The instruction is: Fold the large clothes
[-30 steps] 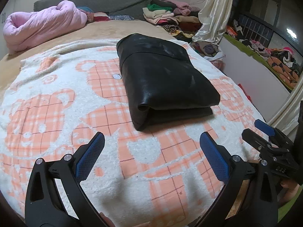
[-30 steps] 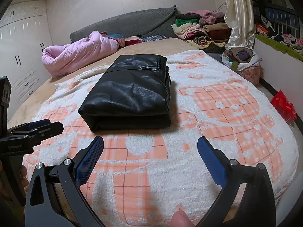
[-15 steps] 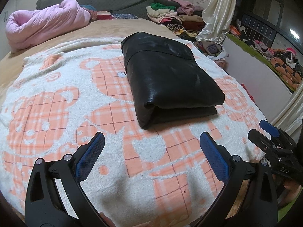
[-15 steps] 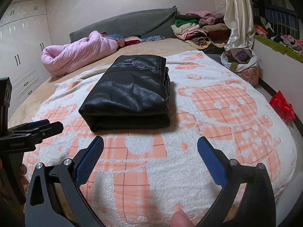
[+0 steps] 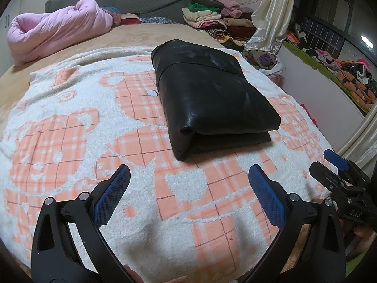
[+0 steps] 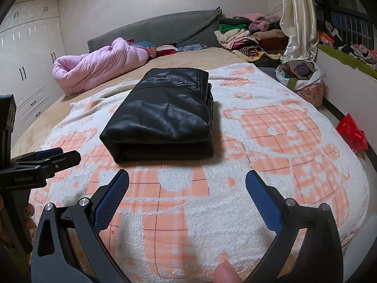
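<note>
Centrally, folded black leather garment (image 5: 212, 99) lies on white-and-orange bear-patterned fleece blanket (image 5: 70, 141) on bed. Left claw (image 5: 188, 184) and right claw (image 6: 187, 186) both spread wide, empty, hovering near garment's front edge.

- The folded jacket (image 5: 212, 103) lies on the blanket (image 5: 70, 141), near its middle, with its folded edge towards the cameras.
- The blanket is spread over the bed (image 6: 188, 56).
- The rolled quilt (image 6: 99, 68) lies on the bed behind the blanket, to the left.
- The headboard cushion (image 6: 165, 28) stands behind the quilt.
- The pile of clothes (image 6: 247, 37) sits at the far right corner of the bed.
- The curtain (image 6: 297, 23) hangs right of that pile, with the laundry basket (image 6: 304, 80) below it, beside the bed.
- The left hand-held gripper (image 5: 188, 188) hangs over the blanket's near part, in front of the jacket and apart from it.
- The right hand-held gripper (image 6: 187, 192) hangs likewise, to the right of the left one.
</note>
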